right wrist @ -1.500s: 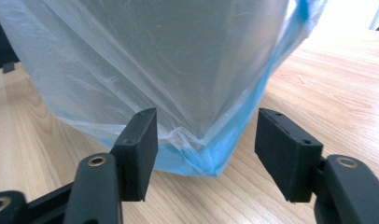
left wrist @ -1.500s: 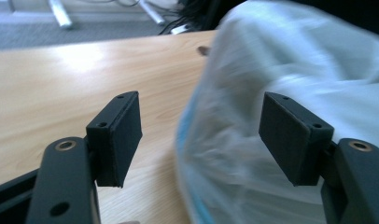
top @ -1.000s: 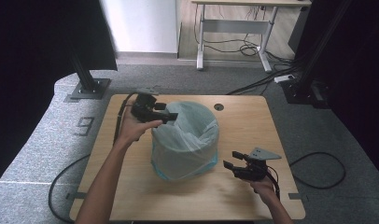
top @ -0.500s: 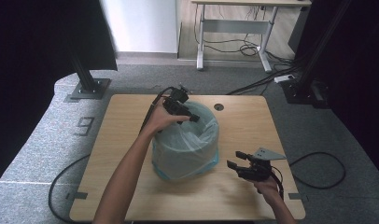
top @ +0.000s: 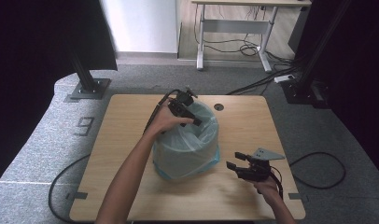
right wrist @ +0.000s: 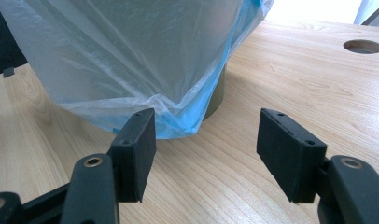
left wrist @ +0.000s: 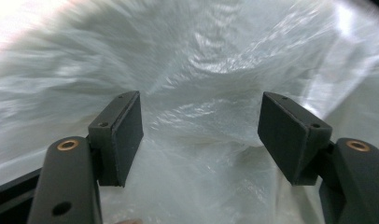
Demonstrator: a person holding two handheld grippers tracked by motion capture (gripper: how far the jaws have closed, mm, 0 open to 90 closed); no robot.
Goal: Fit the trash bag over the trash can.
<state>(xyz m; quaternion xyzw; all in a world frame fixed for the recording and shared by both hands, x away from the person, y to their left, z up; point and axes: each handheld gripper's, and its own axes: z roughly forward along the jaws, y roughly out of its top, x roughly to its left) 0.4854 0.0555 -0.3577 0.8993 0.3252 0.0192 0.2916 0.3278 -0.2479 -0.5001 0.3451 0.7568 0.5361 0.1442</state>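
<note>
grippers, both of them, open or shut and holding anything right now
Left gripper: open, holding nothing, jaws over the translucent pale blue plastic bag lining the bin.
Right gripper: open, holding nothing, above the light wooden table.

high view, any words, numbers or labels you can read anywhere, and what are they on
"9": a pale numeral on the grey floor mat, left of the wooden table.
No print can be read on the plastic bag over the bin, nor on either gripper.
</note>
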